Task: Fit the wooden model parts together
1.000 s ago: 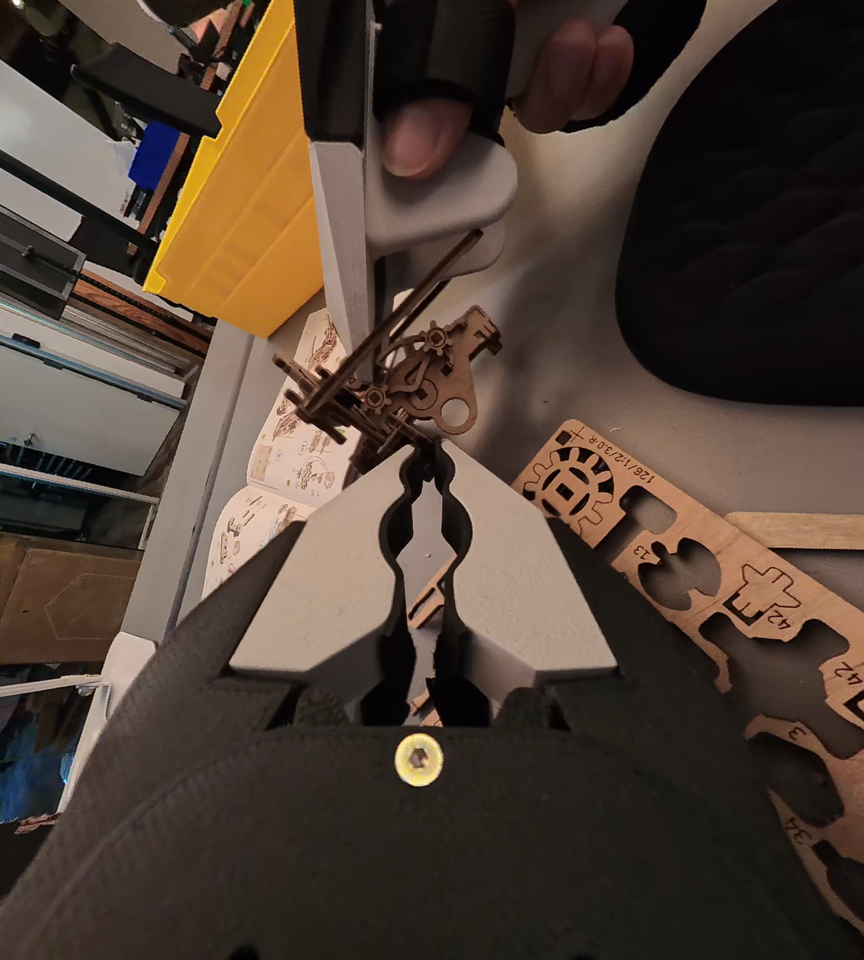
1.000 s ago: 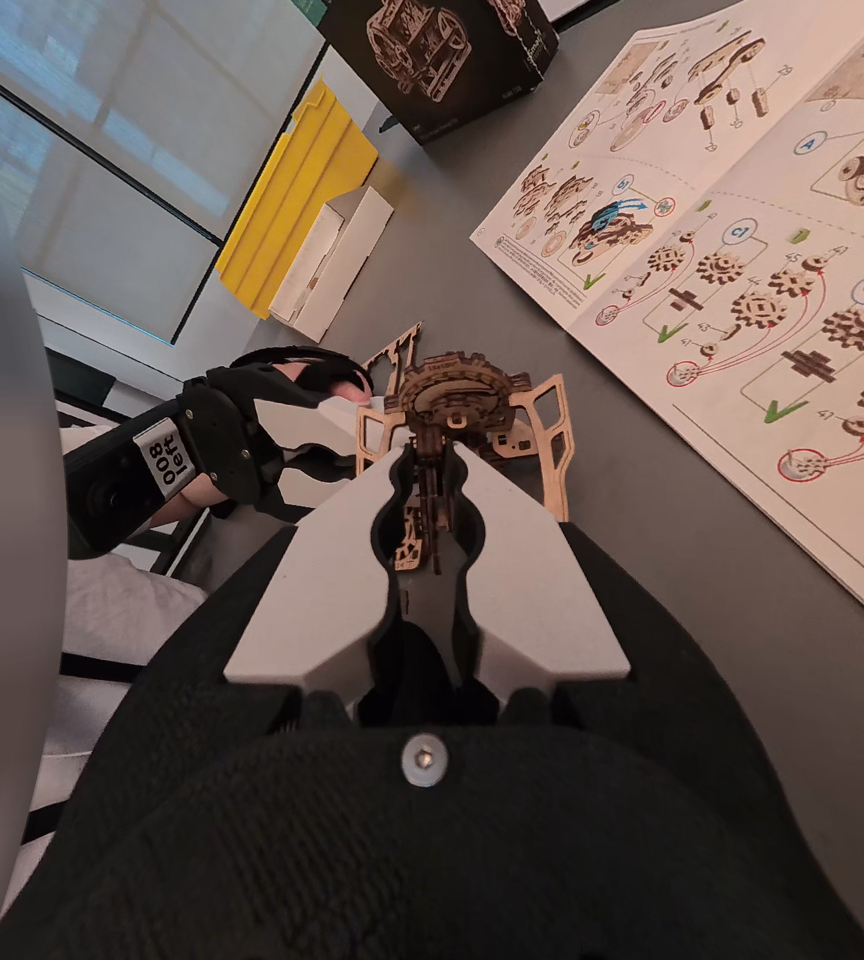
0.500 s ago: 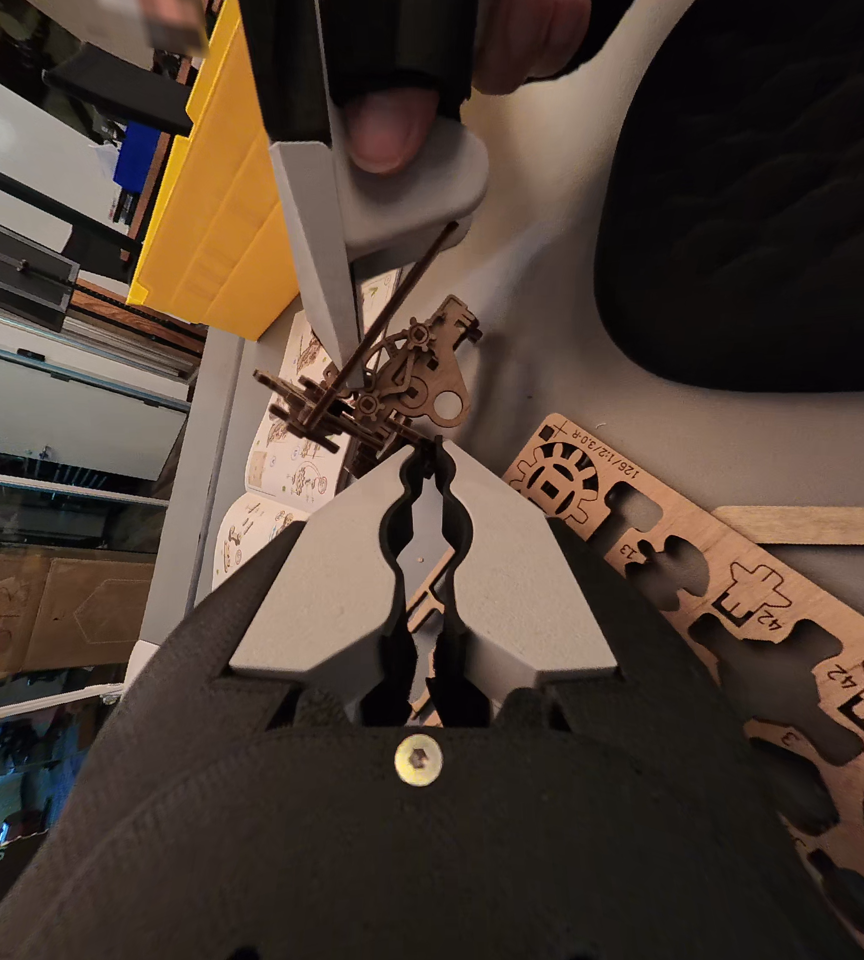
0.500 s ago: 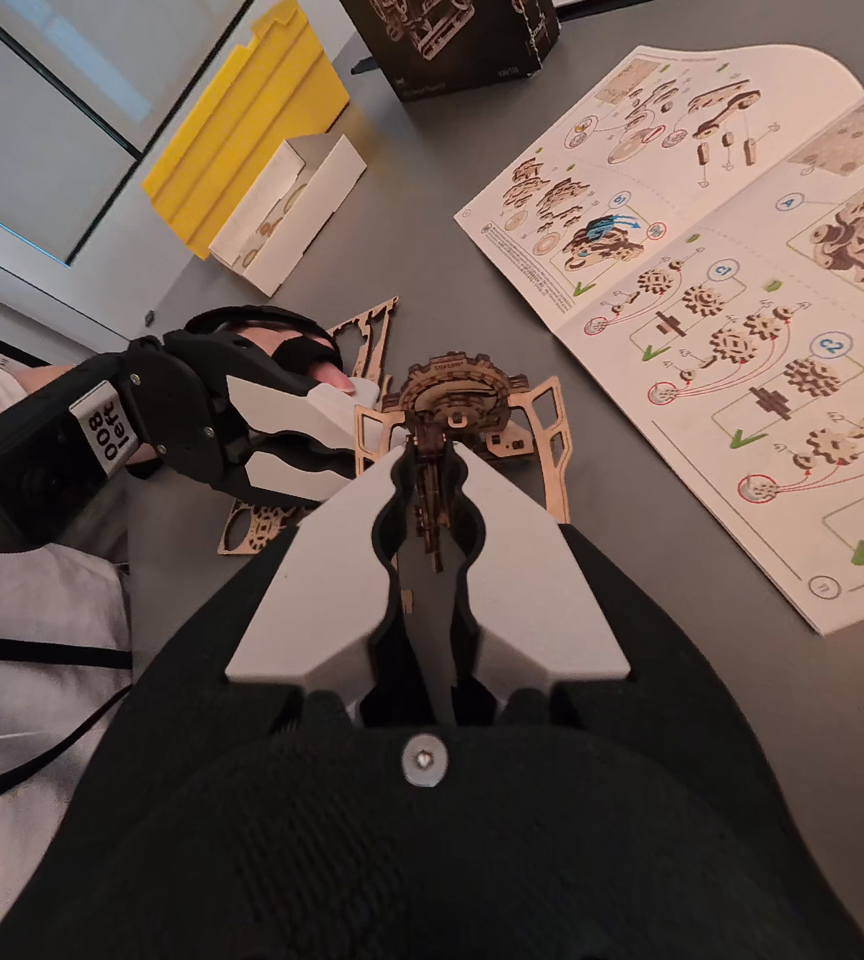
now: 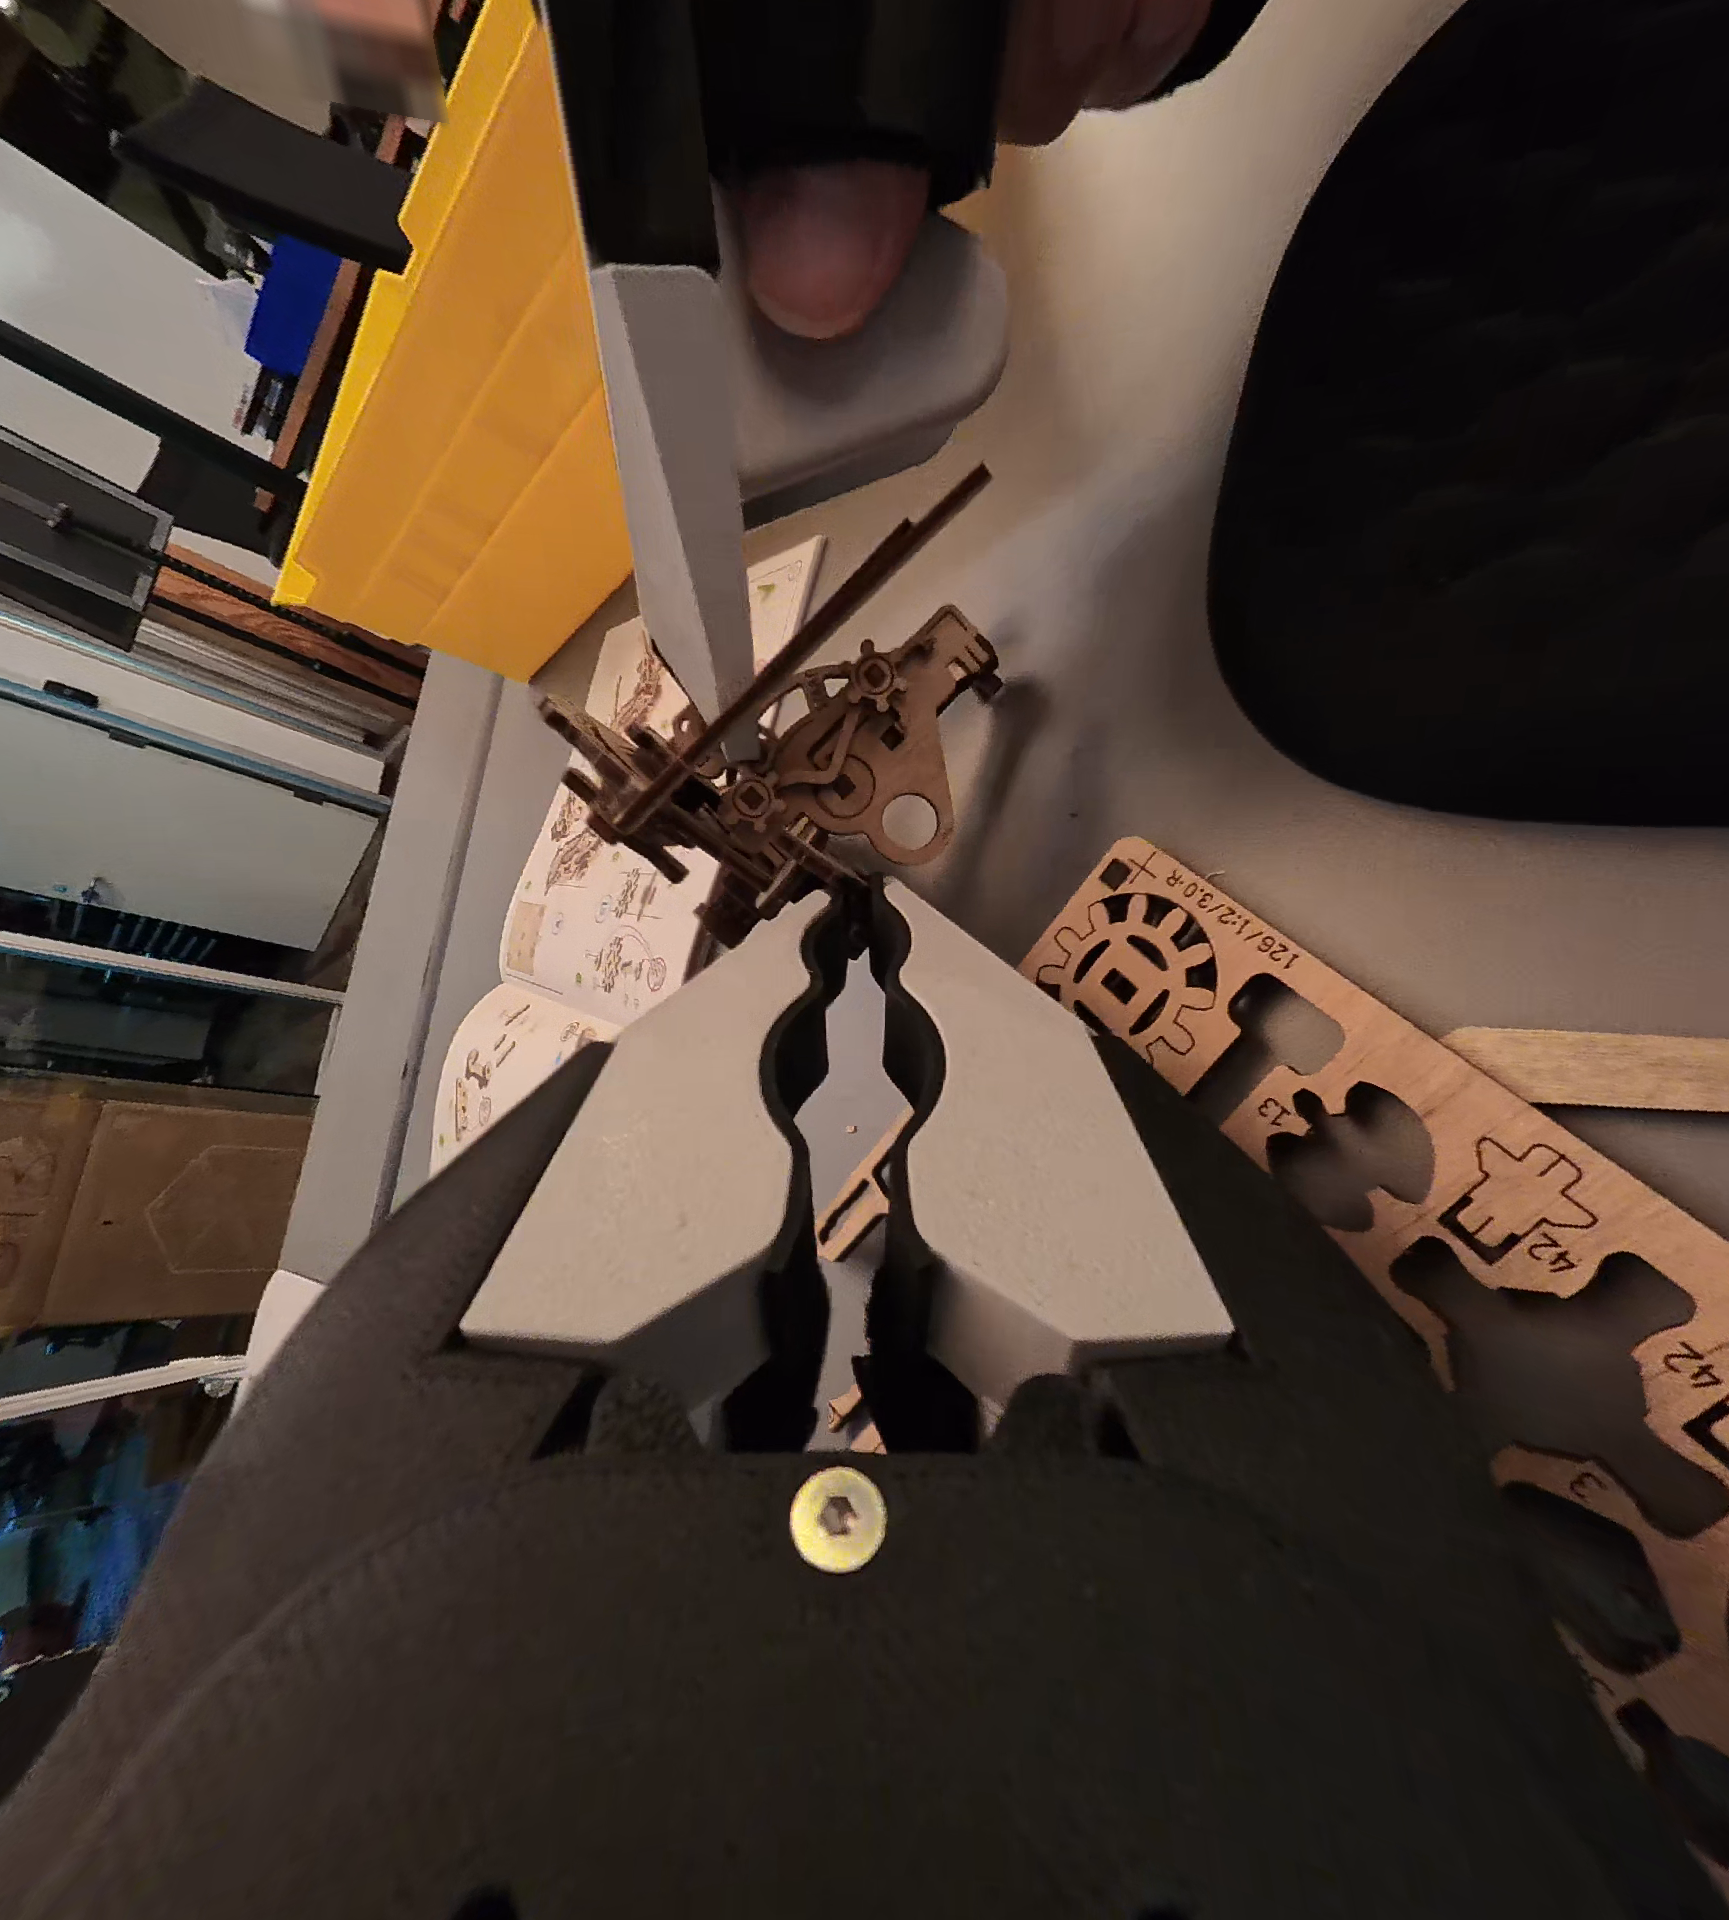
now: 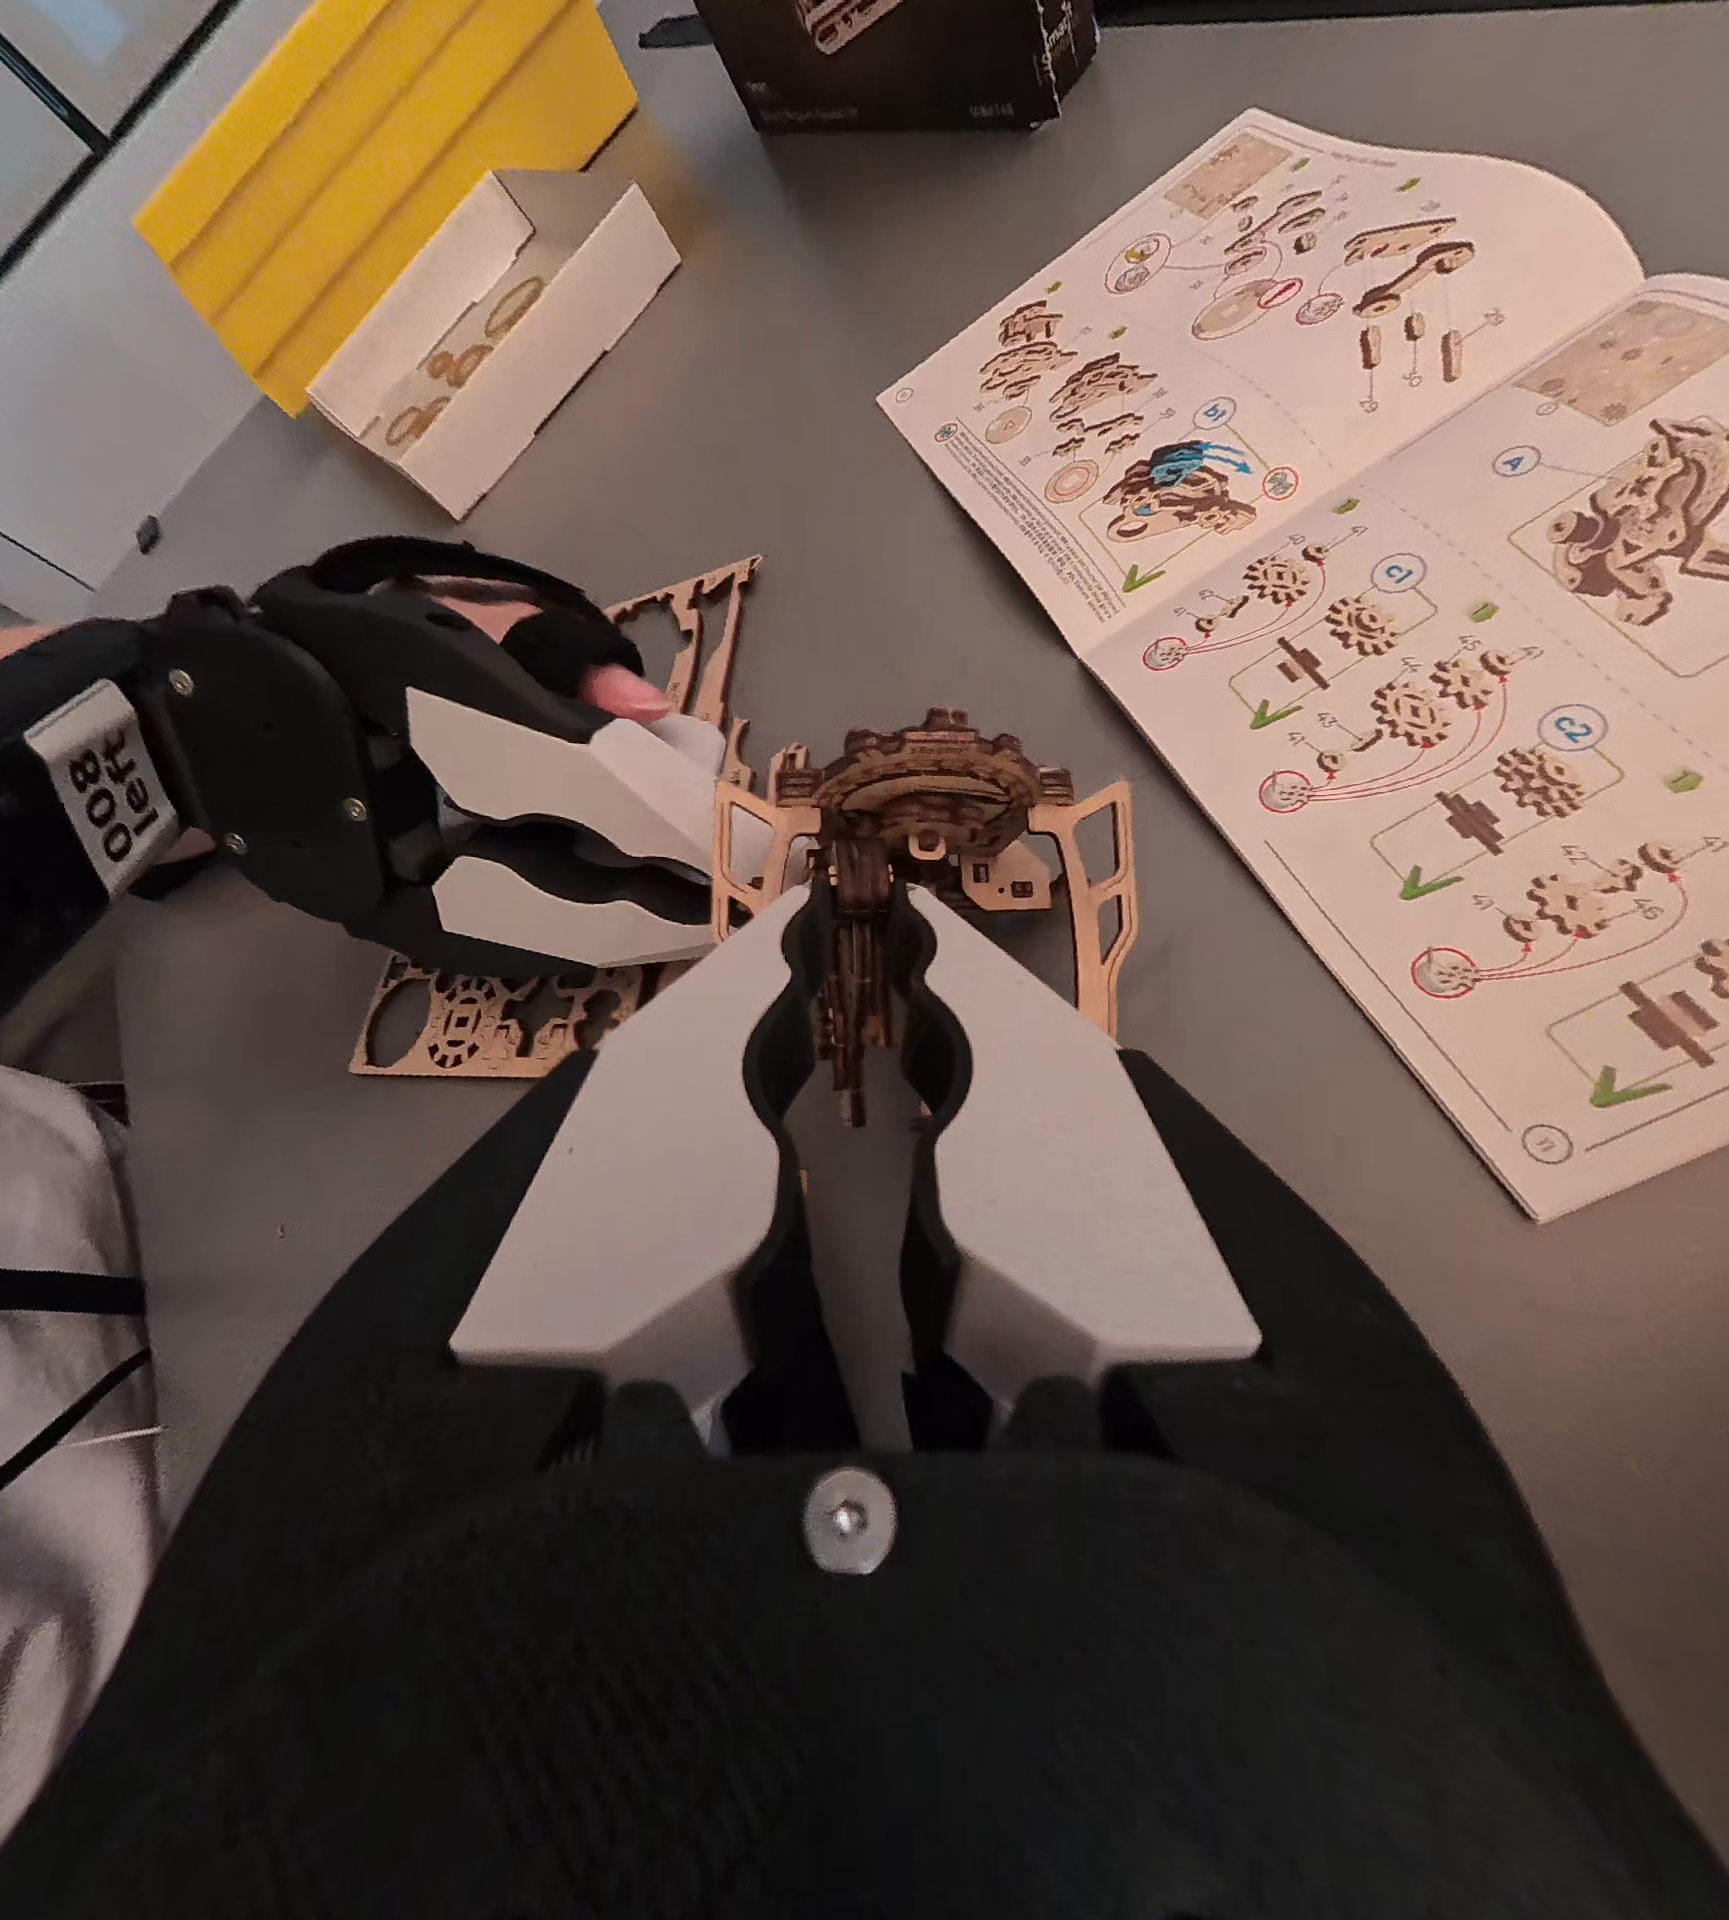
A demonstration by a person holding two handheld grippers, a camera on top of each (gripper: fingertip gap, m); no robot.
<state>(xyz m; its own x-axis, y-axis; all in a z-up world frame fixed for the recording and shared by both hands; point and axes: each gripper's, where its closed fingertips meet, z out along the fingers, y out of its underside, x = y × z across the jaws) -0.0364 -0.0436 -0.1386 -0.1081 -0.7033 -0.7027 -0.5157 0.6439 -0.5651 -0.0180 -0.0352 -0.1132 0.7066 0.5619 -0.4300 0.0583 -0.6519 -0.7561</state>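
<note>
In the left wrist view, the left gripper (image 5: 852,902) has its jaws closed at the tips on the near edge of the wooden model assembly (image 5: 818,774), a dark cluster of gears and plates held above the grey table (image 5: 1130,644). The right gripper (image 5: 735,743) comes down from above, one pale finger touching the assembly's top, a person's thumb (image 5: 824,255) pressed on its grey body. Compared with a second ago, that gripper sits nearer the camera and fills more of the upper frame, while the assembly has barely shifted. A laser-cut wooden sheet (image 5: 1462,1174) lies to the right, a yellow bin (image 5: 465,395) at upper left, an instruction booklet (image 5: 579,935) beyond the assembly. In the right wrist view, the right gripper (image 6: 865,904) has its jaws pinched on the assembly (image 6: 917,800), whose toothed disc and pale side frames stand just past the fingertips, part of it running back between the fingers. The left gripper (image 6: 709,904) reaches in from the left, tips touching the frame's edge. Since a second ago the view has tilted, so more of the table (image 6: 818,436) shows; the open booklet (image 6: 1411,582), a white cardboard box (image 6: 496,322), the bin (image 6: 372,177) and a dark box (image 6: 901,62) now sit lower in frame.
</note>
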